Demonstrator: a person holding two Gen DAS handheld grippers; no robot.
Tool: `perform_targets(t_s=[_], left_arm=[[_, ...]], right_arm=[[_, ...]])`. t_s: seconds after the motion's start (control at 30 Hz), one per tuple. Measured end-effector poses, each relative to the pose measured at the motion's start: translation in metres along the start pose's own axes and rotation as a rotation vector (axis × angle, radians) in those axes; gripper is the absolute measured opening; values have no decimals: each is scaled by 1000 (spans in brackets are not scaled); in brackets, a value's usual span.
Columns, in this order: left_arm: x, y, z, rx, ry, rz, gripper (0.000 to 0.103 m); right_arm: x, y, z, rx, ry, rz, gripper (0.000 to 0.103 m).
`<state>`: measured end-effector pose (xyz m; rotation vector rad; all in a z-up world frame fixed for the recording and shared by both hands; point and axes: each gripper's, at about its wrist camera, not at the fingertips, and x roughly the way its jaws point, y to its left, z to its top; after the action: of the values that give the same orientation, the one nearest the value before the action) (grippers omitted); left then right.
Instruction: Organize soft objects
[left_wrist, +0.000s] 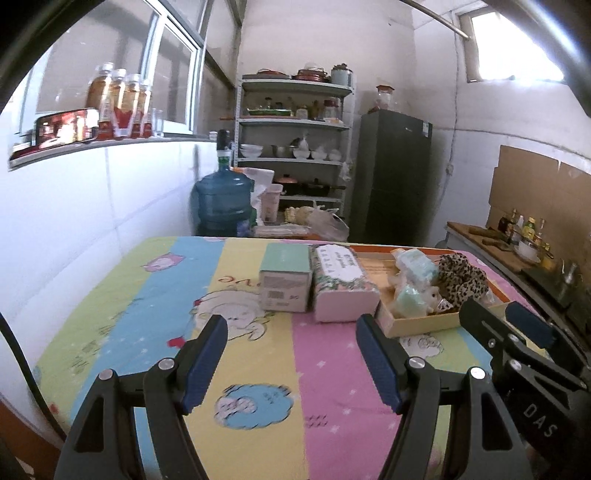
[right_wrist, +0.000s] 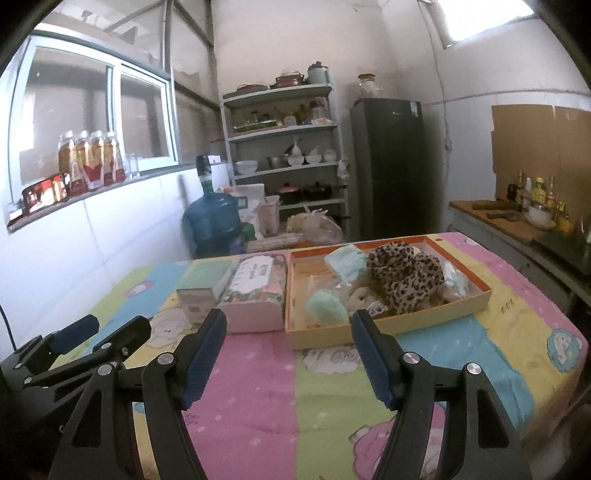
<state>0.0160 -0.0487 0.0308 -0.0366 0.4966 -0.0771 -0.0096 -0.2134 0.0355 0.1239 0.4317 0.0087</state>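
A shallow orange-rimmed cardboard tray (right_wrist: 476, 295) (left_wrist: 424, 325) sits on the striped cartoon tablecloth (right_wrist: 258, 369). It holds a leopard-print soft piece (right_wrist: 406, 273) (left_wrist: 461, 277), a mint fluffy item (right_wrist: 327, 308) (left_wrist: 410, 301), pale blue packets (right_wrist: 345, 264) (left_wrist: 415, 264) and a small plush (right_wrist: 360, 295). Left of the tray lie a floral tissue pack (right_wrist: 255, 291) (left_wrist: 341, 284) and a mint-topped box (right_wrist: 201, 290) (left_wrist: 286, 278). My left gripper (left_wrist: 291, 354) and right gripper (right_wrist: 288, 350) hover open and empty over the near cloth, side by side.
A white tiled wall and sill with bottles (left_wrist: 122, 107) run along the left. Behind the table stand a water jug (left_wrist: 223, 203), a loaded shelf unit (left_wrist: 295, 147) and a dark fridge (left_wrist: 391, 173). A counter with bottles (right_wrist: 535, 210) lies at the right.
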Motion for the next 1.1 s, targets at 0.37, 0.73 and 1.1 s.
perform_targets(t_s=[0.37, 0.73, 1.1], left_arm=[[-46, 26, -31, -12, -29, 46, 72], [-97, 32, -56, -29, -70, 65, 72], [-121, 33, -65, -25, -98, 75, 72]], right_arm=[[-39, 29, -36, -22, -21, -66, 72], [-88, 41, -61, -25, -59, -52, 72], [-115, 45, -70, -35, -87, -53, 72]])
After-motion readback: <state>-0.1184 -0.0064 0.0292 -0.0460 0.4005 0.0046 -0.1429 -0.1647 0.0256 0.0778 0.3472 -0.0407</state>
